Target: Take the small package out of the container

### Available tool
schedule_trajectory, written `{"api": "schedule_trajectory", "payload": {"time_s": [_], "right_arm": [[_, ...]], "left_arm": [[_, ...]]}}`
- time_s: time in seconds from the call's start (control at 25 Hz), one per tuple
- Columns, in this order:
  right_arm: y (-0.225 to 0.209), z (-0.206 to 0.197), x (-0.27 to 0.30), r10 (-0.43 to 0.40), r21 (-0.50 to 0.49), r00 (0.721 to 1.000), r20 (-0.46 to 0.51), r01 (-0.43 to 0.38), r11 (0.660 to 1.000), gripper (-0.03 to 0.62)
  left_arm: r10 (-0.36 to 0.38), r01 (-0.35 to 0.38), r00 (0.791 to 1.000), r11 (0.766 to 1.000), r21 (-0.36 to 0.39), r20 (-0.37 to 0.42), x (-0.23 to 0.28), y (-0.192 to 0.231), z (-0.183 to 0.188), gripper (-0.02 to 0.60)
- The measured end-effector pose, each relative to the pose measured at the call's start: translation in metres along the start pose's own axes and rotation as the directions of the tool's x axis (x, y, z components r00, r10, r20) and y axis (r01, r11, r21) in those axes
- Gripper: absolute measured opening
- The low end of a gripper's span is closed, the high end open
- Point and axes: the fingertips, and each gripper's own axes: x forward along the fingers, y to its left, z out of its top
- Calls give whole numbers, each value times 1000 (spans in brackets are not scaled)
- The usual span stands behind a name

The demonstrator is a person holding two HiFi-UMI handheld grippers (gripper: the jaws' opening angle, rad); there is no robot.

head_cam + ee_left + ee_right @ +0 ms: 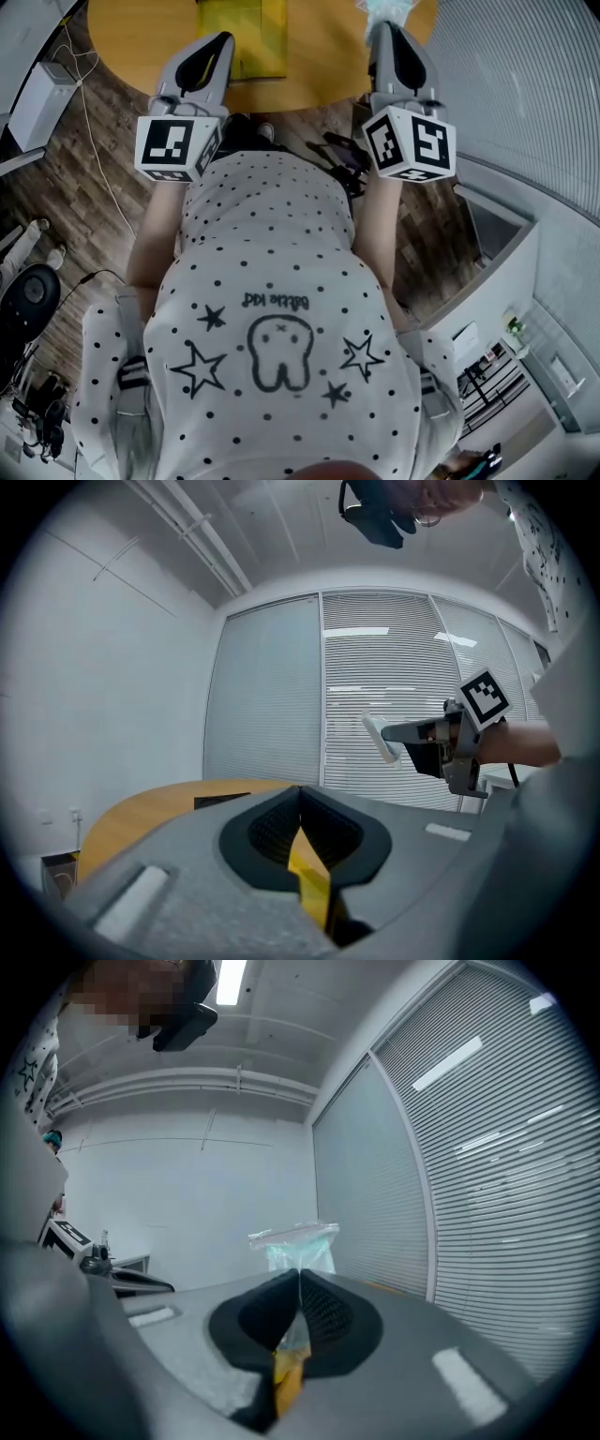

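L gripper [300,791] clamps 1 yellow container [307,869]; R gripper [300,1275], 1 pkg [298,1241].

The head view looks steeply down on the left tool [223,42], right tool [380,28] and bench [319,66]. Each gripper view rides close behind its tool's jaws, facing level. The left gripper view also catches the bench and right tool.

A short line of print [275,300] crosses the person's dotted shirt [272,216], above a cartoon tooth [279,352], at mid-frame in the head view. Upside down, it seems to read "Battle kid". The cubes [176,147] [410,142] bear black-and-white square markers.
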Motion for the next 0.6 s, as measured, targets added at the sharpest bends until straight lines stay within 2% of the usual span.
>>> {"api": "schedule_trajectory", "payload": {"time_s": [0.2, 0.6], "right_arm": [[-17, 2, -21, -9, 2, 1000, 17, 9, 1000, 3], [-22, 10, -38, -32, 8, 998, 61, 32, 999, 3]], "left_arm": [[-16, 16, 1000, 1000, 11, 5, 3, -27, 1, 11], [-21, 21, 999, 1000, 4, 35, -4, -28, 12, 11]]}}
